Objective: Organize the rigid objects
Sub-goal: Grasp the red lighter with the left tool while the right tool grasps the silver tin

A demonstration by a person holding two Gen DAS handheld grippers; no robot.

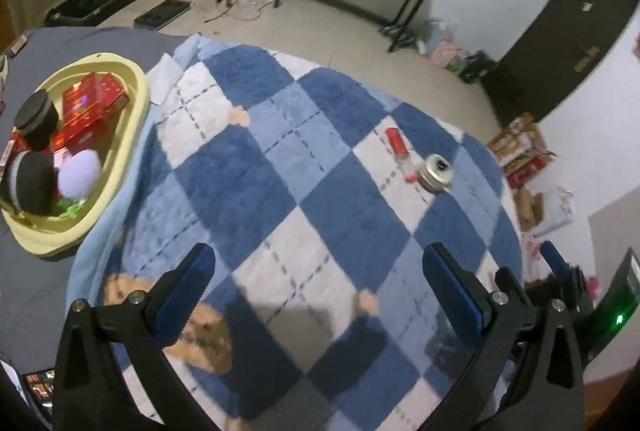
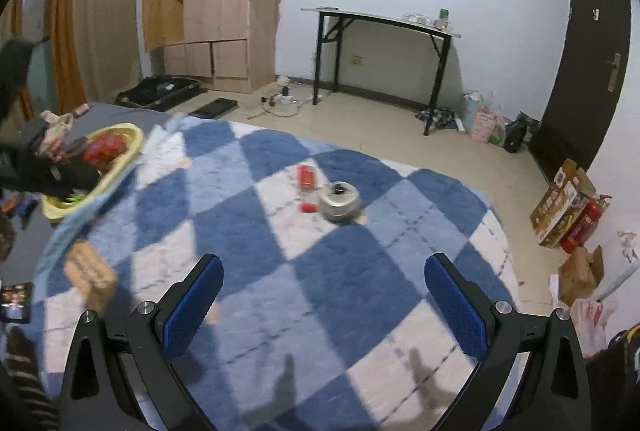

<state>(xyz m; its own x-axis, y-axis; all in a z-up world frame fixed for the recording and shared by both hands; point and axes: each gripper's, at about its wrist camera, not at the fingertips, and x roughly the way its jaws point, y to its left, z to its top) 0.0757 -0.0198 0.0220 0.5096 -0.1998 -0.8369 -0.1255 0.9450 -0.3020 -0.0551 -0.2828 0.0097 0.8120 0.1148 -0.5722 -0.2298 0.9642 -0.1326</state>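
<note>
The silver tin [image 2: 339, 206] lies on the blue-and-white checked blanket [image 2: 248, 231], well away from the yellow basin [image 1: 132, 135] at the blanket's far-left corner, where red boxes, black round containers and a pale ball are already gathered. Just beside the tin, on the side nearer the basin, lie a red box [image 2: 307, 176] and a small red piece [image 2: 308, 207]; whether either touches the tin is hard to tell through the blur.

The tin looks like rigid metal, probably light, with smooth rounded walls that could slip between flat pads. The safest hold seems to be across its width, pads on opposite sides of the wall, squeezed low so it does not roll out. The red box looks stiff and light and should take a grip across its narrow sides.

The right gripper [image 2: 324, 307] is spread wide and empty, hanging over the blanket with the tin ahead of it, near the centre of its view but well apart from the fingertips. The left gripper [image 1: 320, 291] is also spread and empty; the tin [image 1: 436, 174] lies ahead and to its right, the basin off to its left.
</note>
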